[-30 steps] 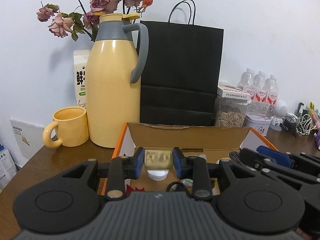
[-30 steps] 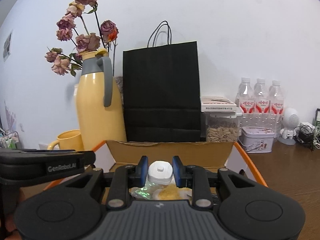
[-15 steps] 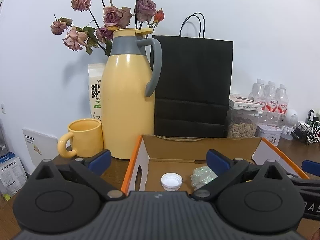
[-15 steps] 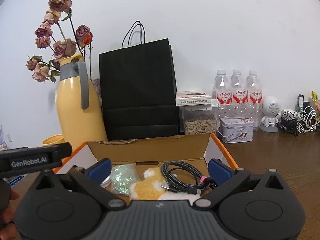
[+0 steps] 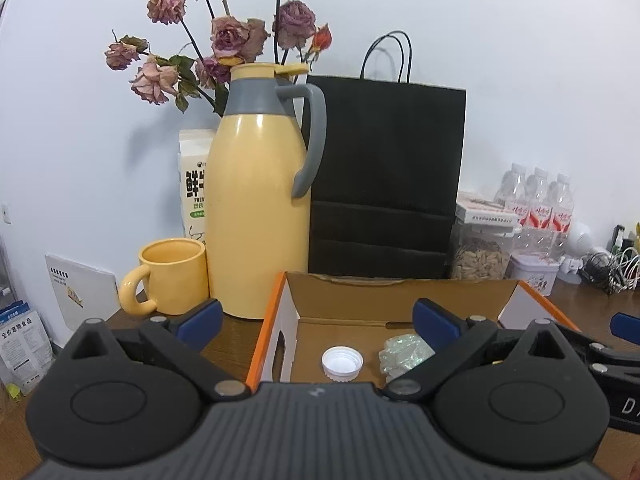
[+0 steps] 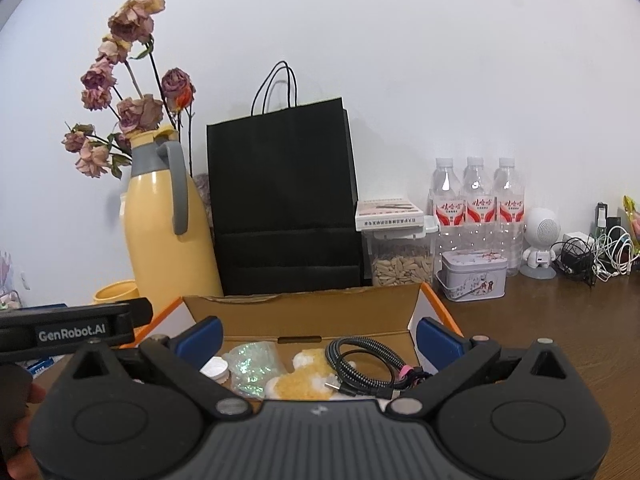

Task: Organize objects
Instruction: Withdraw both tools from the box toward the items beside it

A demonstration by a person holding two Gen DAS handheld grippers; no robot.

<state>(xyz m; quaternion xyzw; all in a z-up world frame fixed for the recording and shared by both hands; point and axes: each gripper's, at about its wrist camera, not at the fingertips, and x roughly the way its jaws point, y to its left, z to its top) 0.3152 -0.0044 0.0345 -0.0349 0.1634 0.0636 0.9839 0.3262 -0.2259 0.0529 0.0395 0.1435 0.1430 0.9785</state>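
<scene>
At the far left of the left wrist view a white card (image 5: 82,292) leans against the wall, and beside it a yellow mug (image 5: 170,276) stands on the wooden table (image 6: 560,320), touching or nearly touching a tall yellow thermos jug (image 5: 256,216) with a grey collar and handle. Dried roses (image 5: 224,40) rise behind the jug, next to a milk carton (image 5: 194,184). Right of the jug stands a black paper bag (image 5: 384,176), then a clear container of seeds (image 6: 402,264), a small printed tin (image 6: 472,274), three water bottles (image 6: 476,204), a white figurine (image 6: 540,240) and a tangle of cables (image 6: 596,256).

In front of the bag sits an open cardboard box (image 5: 400,296) with orange edges. Inside it, from left to right, lie a white bottle cap (image 5: 342,362), a glittery clear packet (image 6: 256,364), a yellow-and-white fluffy thing (image 6: 300,380) and a coiled black cable (image 6: 368,360).

The left gripper (image 5: 316,322) hovers over the box's near left corner with its blue-padded jaws spread wide and nothing between them. The right gripper (image 6: 318,336) hangs over the box's near edge, its jaws equally wide and gripping nothing; the box contents lie below and beyond them.
</scene>
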